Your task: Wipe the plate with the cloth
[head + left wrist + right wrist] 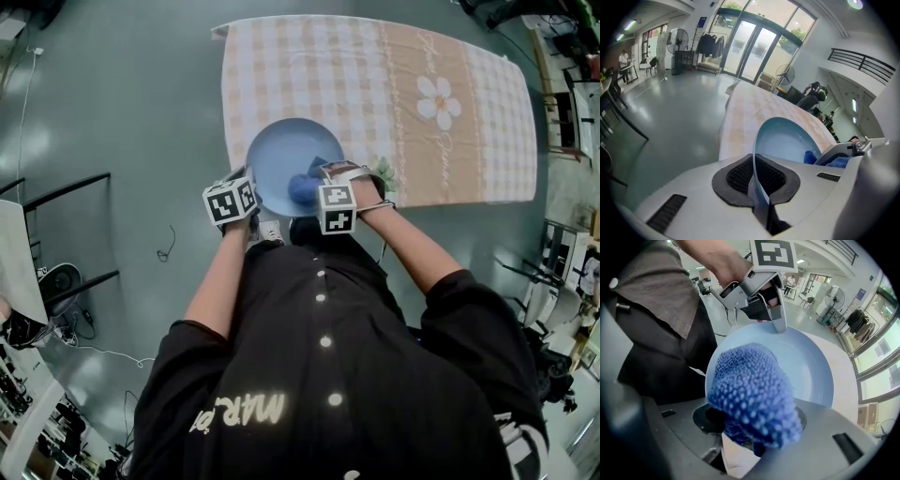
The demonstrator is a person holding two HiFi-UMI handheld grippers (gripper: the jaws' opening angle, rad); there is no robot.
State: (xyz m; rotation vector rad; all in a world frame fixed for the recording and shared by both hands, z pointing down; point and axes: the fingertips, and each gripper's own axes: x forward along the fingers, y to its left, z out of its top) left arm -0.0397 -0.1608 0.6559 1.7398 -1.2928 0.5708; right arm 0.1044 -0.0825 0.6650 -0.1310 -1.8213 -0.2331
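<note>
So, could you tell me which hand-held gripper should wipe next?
Right: the right hand-held gripper holds the blue cloth over the plate; the left hand-held gripper is clamped on its rim.

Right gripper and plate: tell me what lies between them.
The blue nubby cloth, clamped by the right gripper, fills the stretch toward the pale blue plate. The right gripper view shows it most clearly.

Left gripper (246, 186): jaws pinched on the rim of the plate (281, 150), angled obliquely down. Right gripper (314, 185): jaws clamped on the cloth (302, 191), pointing steeply down. Both bare forearms reach forward, grippers near each other.
</note>
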